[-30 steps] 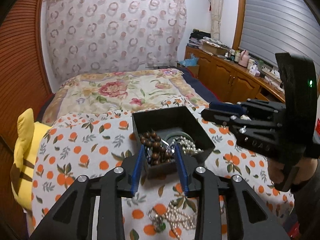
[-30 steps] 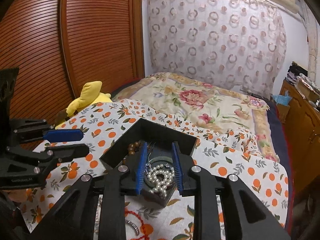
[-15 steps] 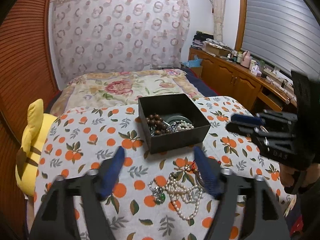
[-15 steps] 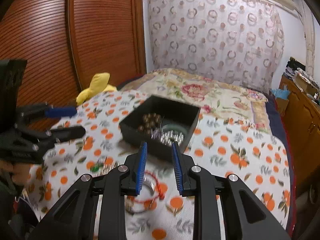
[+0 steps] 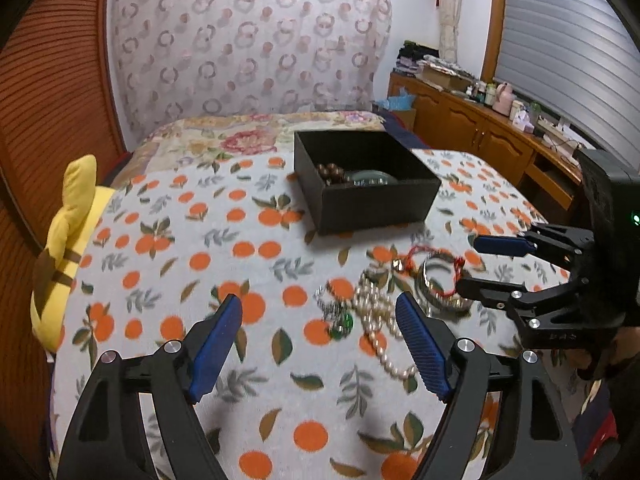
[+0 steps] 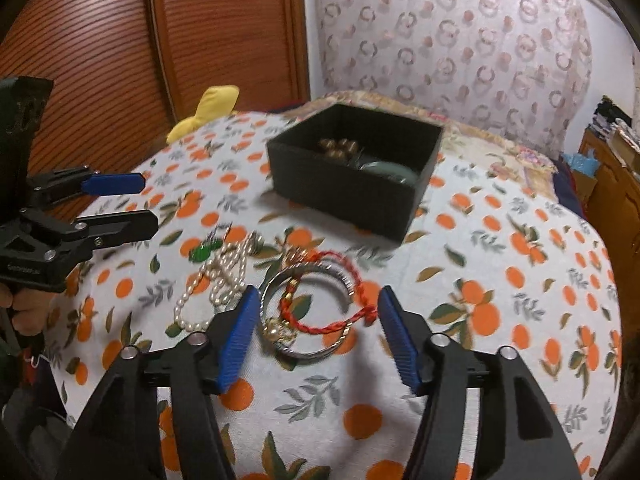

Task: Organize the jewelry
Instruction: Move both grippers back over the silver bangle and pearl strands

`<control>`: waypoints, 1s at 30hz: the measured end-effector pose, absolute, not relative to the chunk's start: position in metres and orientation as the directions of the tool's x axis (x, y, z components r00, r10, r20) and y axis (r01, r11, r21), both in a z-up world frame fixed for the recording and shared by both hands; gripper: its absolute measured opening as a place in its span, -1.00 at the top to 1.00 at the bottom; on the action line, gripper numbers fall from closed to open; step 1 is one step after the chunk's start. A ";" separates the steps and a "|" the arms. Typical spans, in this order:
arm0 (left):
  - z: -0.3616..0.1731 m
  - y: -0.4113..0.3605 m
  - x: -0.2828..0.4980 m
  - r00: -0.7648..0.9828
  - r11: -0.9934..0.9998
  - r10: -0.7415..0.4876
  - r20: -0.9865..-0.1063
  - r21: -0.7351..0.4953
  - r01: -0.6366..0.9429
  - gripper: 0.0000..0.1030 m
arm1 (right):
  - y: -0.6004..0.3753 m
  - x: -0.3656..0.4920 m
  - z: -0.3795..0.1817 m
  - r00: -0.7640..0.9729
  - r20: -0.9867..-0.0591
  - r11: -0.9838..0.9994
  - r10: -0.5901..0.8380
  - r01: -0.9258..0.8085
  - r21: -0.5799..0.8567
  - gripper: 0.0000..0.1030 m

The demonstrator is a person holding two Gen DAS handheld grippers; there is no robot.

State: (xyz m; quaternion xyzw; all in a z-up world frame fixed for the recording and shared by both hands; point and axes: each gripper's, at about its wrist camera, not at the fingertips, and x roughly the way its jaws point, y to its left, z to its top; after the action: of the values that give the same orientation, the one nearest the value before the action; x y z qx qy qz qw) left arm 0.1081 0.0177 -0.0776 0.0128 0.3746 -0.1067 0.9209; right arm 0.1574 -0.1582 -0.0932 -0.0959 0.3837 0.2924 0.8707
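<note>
Orange-print bedspread (image 6: 480, 264) holds the bangle (image 6: 308, 312), framed by the spread, empty right claw (image 6: 314, 338); lower squarely, pinching its rim, toward the box (image 6: 352, 184), while the left claw (image 5: 320, 344) hangs spread.

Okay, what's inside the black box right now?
Inside the black box, brown wooden beads lie beside a pale green bangle. The near wall hides the floor and anything lower down.

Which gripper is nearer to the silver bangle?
Right. The right gripper frames the silver bangle between its open fingers; the left gripper is off to the side, over the pearl necklace.
</note>
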 end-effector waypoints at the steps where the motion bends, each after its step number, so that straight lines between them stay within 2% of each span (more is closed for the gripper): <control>1: -0.080 0.018 0.106 0.693 0.977 -0.188 -0.696 -0.058 0.207 -0.47 | -0.155 0.158 -0.096 0.527 -0.730 0.808 0.434 -0.586 0.057 -0.28; 17: -0.091 0.014 0.098 0.670 0.972 -0.204 -0.714 -0.067 0.225 -0.47 | -0.127 0.170 -0.104 0.511 -0.771 0.781 0.380 -0.624 -0.028 -0.27; 19: -0.091 0.013 0.098 0.667 0.971 -0.207 -0.716 -0.066 0.230 -0.47 | -0.126 0.168 -0.106 0.517 -0.772 0.776 0.370 -0.629 -0.048 -0.16; 25: -0.093 0.013 0.098 0.662 0.971 -0.209 -0.720 -0.070 0.230 -0.47 | -0.134 0.163 -0.104 0.517 -0.762 0.777 0.390 -0.629 -0.029 -0.15; 30: -0.096 0.009 0.098 0.654 0.968 -0.216 -0.725 -0.071 0.240 -0.47 | -0.148 0.158 -0.087 0.537 -0.717 0.787 0.443 -0.617 0.024 -0.15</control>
State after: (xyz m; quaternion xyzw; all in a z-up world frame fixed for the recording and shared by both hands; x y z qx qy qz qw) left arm 0.0982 0.0092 -0.0961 0.0155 0.3965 -0.1253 0.9093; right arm 0.1576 -0.1481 -0.0874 -0.1166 0.3719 0.3049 0.8690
